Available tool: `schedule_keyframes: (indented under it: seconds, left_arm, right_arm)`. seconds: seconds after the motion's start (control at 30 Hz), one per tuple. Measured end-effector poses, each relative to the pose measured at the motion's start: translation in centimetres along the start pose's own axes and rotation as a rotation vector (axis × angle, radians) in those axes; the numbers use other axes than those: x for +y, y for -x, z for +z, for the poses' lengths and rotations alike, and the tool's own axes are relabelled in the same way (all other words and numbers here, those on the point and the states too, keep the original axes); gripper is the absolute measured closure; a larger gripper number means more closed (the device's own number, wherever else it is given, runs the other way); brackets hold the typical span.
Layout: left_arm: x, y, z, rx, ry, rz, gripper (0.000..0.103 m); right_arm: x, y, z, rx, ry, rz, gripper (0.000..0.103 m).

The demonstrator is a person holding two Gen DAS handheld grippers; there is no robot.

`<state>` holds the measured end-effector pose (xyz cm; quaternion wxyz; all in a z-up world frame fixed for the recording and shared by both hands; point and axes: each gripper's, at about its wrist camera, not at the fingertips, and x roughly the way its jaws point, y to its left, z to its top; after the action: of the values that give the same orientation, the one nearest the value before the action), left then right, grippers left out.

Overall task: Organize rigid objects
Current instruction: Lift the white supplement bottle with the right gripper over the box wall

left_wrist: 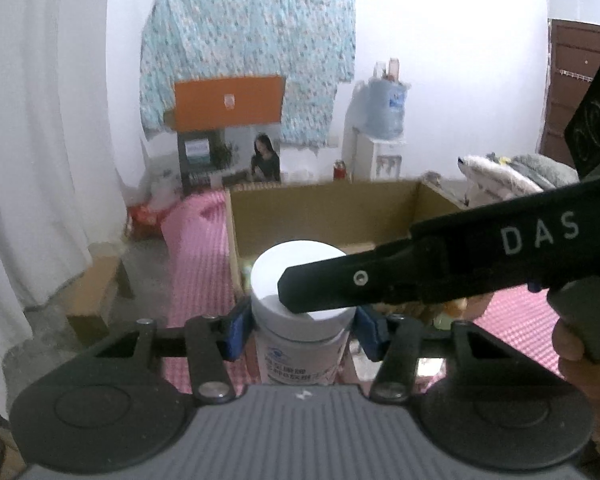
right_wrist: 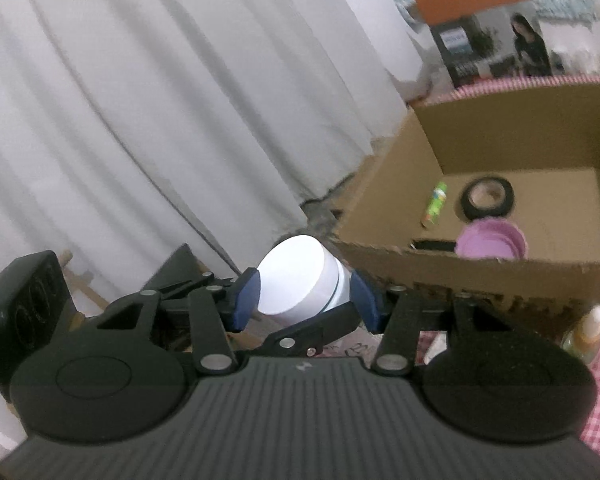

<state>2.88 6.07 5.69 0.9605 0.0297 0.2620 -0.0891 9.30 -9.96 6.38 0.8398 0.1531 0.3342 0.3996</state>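
A white-capped bottle (left_wrist: 300, 320) with a printed label stands upright between my left gripper's (left_wrist: 302, 330) blue pads, which are shut on its body below the cap. My right gripper (right_wrist: 306, 300) has its blue pads closed on the bottle's white cap (right_wrist: 296, 280); its black finger crosses the cap in the left wrist view (left_wrist: 340, 284). An open cardboard box (right_wrist: 440, 140) lies just beyond, holding a black tape roll (right_wrist: 487, 198), a purple lid (right_wrist: 492, 242) and a small green tube (right_wrist: 434, 204).
The box sits on a pink checked cloth (left_wrist: 196, 248). A small yellowish bottle (right_wrist: 586, 334) stands outside the box's near wall. White curtains (right_wrist: 140, 120) hang at left. A water dispenser (left_wrist: 380, 136) and a printed carton (left_wrist: 228, 136) stand against the far wall.
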Motion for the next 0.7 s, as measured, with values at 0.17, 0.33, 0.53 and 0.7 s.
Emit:
schedule_keyframes:
  seconds: [0.17,0.33,0.53,0.7]
  left_arm:
    - [-0.7,1.8,3.2,-0.062,-0.025,0.016,0.049]
    - [-1.6,1.2,6.9,-0.1,-0.059,-0.008,0.049]
    - [-2.6,-3.7,10.9,-0.058,-0.057,-0.087,0.049]
    - [-3.2,-10.5,13.0,0.038,-0.058,-0.14,0.049]
  right_arm:
    - [2.1,2.4,2.4,-0.06,0.065,0.027,0.052]
    - [2.4,4.8,5.9,-0.1,0.103,0.012,0.051]
    - [-0.9,5.8,10.6,-0.094,0.069,-0.05,0.051]
    - [-6.7,4.4,13.8,-0.055,-0.022,-0.107,0.051]
